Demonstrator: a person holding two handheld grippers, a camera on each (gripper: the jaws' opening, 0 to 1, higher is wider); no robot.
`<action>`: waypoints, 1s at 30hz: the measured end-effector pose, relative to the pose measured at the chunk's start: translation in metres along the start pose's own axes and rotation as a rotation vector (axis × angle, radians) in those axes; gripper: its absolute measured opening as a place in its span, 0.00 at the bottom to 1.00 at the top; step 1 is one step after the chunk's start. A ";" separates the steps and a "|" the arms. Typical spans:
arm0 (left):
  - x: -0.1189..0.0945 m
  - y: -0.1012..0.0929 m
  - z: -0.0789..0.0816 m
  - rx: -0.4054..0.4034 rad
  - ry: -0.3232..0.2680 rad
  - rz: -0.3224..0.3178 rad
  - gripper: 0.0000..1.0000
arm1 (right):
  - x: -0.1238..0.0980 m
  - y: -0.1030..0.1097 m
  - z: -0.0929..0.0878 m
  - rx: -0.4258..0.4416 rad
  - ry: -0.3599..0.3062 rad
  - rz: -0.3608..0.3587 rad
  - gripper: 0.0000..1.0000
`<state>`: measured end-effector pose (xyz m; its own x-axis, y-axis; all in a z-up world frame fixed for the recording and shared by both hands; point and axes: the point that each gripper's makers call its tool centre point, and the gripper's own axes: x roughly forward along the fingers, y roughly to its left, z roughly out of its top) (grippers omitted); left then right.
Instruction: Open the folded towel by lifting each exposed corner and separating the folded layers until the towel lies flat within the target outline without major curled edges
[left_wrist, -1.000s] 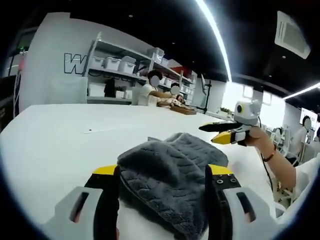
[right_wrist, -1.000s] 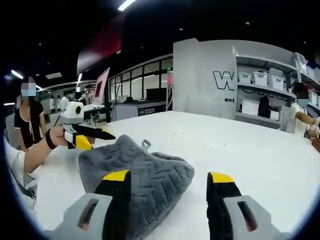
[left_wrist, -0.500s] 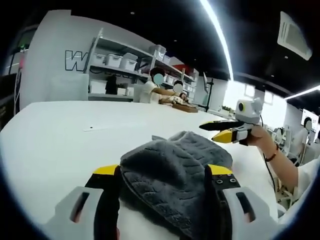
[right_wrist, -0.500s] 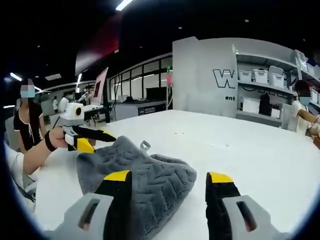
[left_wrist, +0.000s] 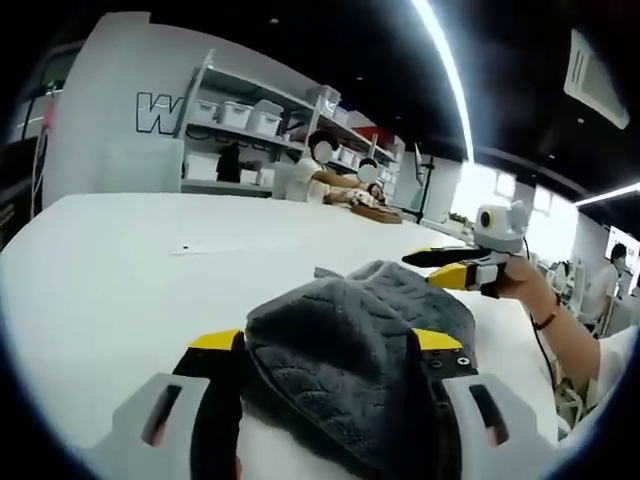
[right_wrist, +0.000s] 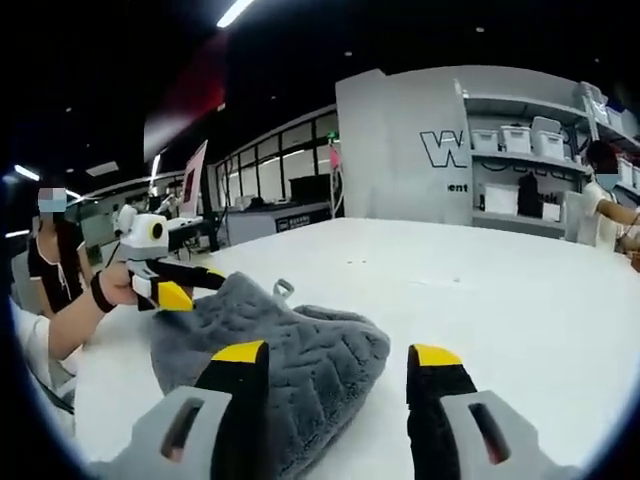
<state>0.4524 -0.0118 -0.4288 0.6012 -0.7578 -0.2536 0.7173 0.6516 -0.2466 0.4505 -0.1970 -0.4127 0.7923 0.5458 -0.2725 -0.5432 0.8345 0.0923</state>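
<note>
Between my left tongs (left_wrist: 325, 350) sits the bunched towel (left_wrist: 350, 340), seemingly clenched; my right tongs (right_wrist: 335, 365), released, flank its edge.

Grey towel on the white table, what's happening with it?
A person holding two handheld grippers is working on a bunched grey textured towel on the white table. The left gripper has its jaws around a raised fold. The right gripper is open, one jaw over the towel's edge. The towel is not yet flat.
</note>
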 end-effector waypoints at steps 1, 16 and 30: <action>0.000 0.001 0.000 -0.003 0.000 0.005 0.63 | 0.000 0.001 0.000 -0.001 -0.002 0.001 0.52; 0.005 0.008 0.005 -0.015 -0.017 0.026 0.56 | 0.010 0.001 -0.003 0.016 0.012 -0.016 0.53; 0.016 0.013 -0.004 -0.041 0.002 0.033 0.50 | 0.018 0.001 -0.010 0.050 0.020 -0.031 0.51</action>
<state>0.4698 -0.0154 -0.4402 0.6233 -0.7361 -0.2638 0.6824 0.6768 -0.2760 0.4620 -0.1871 -0.4268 0.8026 0.5184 -0.2950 -0.5034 0.8540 0.1312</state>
